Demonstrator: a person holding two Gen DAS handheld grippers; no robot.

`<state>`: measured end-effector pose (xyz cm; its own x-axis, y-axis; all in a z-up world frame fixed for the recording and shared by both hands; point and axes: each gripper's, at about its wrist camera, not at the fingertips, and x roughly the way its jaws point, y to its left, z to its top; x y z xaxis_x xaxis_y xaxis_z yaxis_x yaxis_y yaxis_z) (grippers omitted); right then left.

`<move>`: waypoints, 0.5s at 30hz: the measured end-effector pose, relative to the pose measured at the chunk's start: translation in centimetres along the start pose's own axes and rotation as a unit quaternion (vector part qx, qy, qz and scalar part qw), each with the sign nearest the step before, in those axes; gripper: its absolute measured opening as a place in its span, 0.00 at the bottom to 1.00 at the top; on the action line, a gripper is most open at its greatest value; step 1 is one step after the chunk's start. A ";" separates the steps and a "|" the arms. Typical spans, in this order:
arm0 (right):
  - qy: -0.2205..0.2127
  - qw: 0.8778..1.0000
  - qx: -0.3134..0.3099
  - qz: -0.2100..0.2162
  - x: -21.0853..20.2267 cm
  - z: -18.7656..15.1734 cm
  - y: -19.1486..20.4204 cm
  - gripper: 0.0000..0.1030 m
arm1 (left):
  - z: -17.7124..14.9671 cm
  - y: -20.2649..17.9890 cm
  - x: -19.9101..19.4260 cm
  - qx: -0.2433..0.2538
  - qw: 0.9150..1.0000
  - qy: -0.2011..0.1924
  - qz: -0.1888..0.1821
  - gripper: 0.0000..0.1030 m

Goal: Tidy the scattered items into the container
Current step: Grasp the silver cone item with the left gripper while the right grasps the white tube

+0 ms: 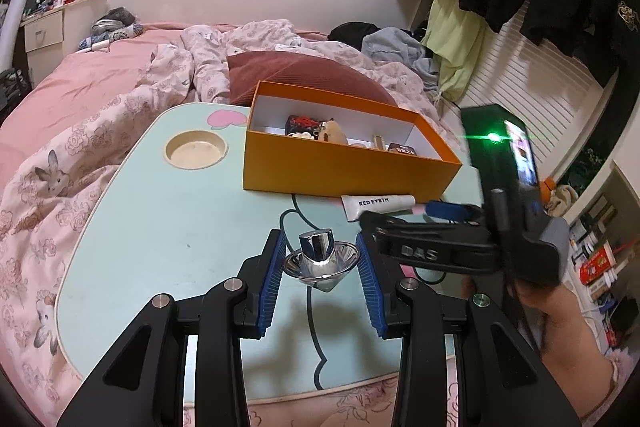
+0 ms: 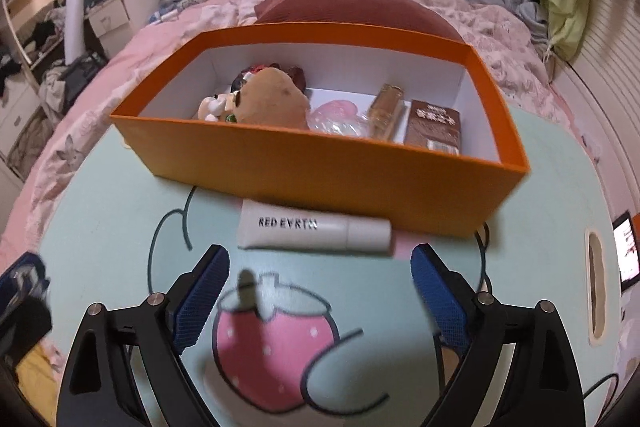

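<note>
An orange box (image 1: pixel 340 167) (image 2: pixel 320 167) stands on the mint table and holds several small items. My left gripper (image 1: pixel 322 251) is shut on a shiny silver cone-shaped cap (image 1: pixel 320 259), held above the table in front of the box. A white RED EARTH tube (image 2: pixel 314 227) (image 1: pixel 376 205) lies on the table against the box's front wall. My right gripper (image 2: pixel 320 259) is open and empty, its blue pads just short of the tube; it also shows in the left wrist view (image 1: pixel 400 219).
The mint table (image 1: pixel 160 227) has a round cup recess (image 1: pixel 195 150) at its back left and sits on a bed with pink floral bedding (image 1: pixel 80 99). A maroon pillow (image 2: pixel 352 7) lies behind the box. Clothes hang at the right.
</note>
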<state>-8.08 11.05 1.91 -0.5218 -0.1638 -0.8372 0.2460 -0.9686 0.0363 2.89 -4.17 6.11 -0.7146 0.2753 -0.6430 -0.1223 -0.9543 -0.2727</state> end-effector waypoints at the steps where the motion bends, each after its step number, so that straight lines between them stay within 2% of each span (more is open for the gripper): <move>1: 0.004 1.000 -0.002 -0.003 0.3 0.2 0.2 0.90 | 0.0 0.0 0.0 0.000 1.000 0.000 -0.001 0.37; 9: 0.020 0.999 0.016 -0.042 2.2 1.6 1.3 0.90 | -0.1 0.1 -0.3 -0.002 1.000 -0.003 -0.005 0.37; 15: 0.023 0.998 0.036 -0.050 2.6 1.9 1.0 0.93 | 0.1 0.0 -0.3 -0.004 1.000 -0.003 -0.008 0.37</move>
<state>-10.71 9.36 0.82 -0.5024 -0.0594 -0.8626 0.1347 -0.9908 -0.0102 3.06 -4.28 6.35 -0.7164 0.2891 -0.6350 -0.1279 -0.9491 -0.2878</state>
